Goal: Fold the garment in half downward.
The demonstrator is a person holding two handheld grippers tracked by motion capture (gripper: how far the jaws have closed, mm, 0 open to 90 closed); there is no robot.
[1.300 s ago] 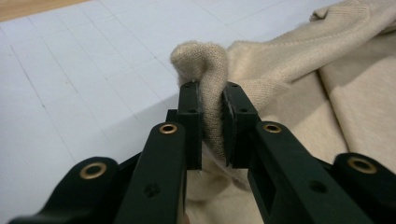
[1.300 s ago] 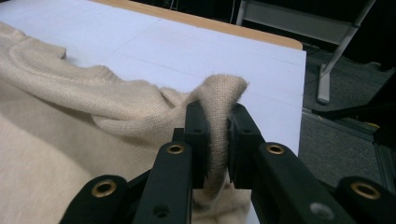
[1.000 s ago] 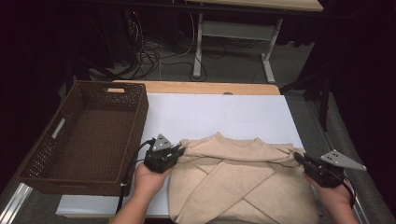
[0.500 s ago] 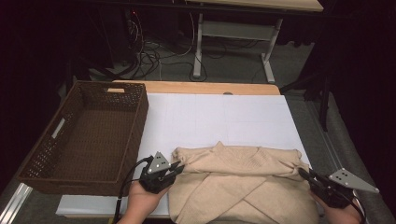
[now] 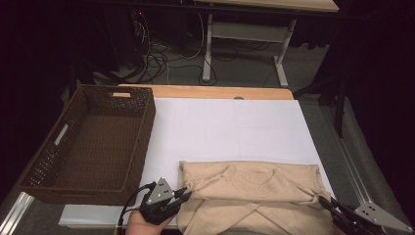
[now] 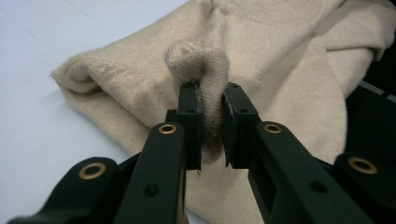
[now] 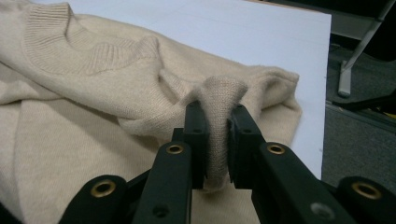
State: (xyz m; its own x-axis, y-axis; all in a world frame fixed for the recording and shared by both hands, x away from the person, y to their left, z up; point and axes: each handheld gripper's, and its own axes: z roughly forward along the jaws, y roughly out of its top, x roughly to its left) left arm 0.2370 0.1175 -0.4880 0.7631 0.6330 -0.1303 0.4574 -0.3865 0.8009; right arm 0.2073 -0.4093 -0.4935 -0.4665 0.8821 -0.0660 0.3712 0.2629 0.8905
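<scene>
We are folding a tan sweater (image 5: 254, 196) that lies at the bottom of the frame on the white table (image 5: 230, 122). It looks partly folded; more folds are left. Our left gripper (image 5: 182, 194) pinches its left edge tight, and our right gripper (image 5: 327, 201) pinches its right edge. A brown basket (image 5: 93, 147) sits empty at the left. Nothing blocks us.

text: none readable | labels: none | brands: none | numbers: none
</scene>
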